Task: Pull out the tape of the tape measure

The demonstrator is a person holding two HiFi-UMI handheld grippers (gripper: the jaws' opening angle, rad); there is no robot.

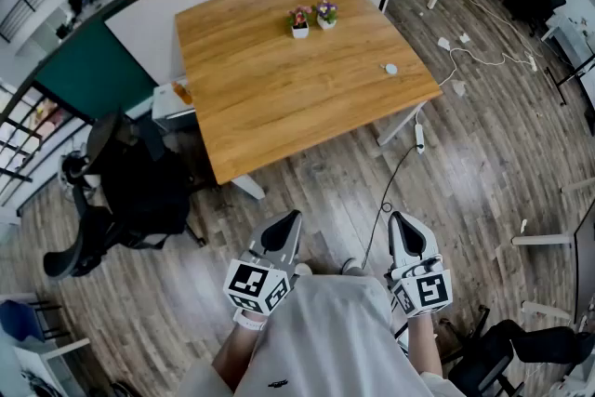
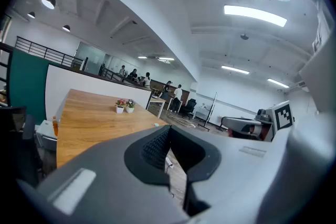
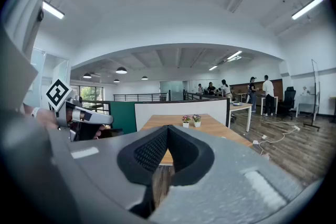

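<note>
1. Both grippers sit low at the person's waist, at 6 o'clock in the head view; the left gripper [image 1: 290, 220] has its fingers [image 2: 154, 147] pressed fully together with nothing between them; the right gripper [image 1: 402, 223] is the same, closed and empty
2. The small pale round thing I take for the tape measure [image 1: 390, 68] lies on the desk [image 1: 279, 107] close to its 3 o'clock edge, at roughly 12 o'clock from the right gripper and well apart from both; two flower pots [image 1: 312, 18] stand toward 10 o'clock from it
3. Likely trouble: the case looks light and sits near the edge, so a nudge from closed fingers could knock it off; pulling the tab without pinning the case would drag the whole thing; a weak pinch lets the tape snap back; a cable [image 1: 389, 191] crosses the floor on the way in
</note>
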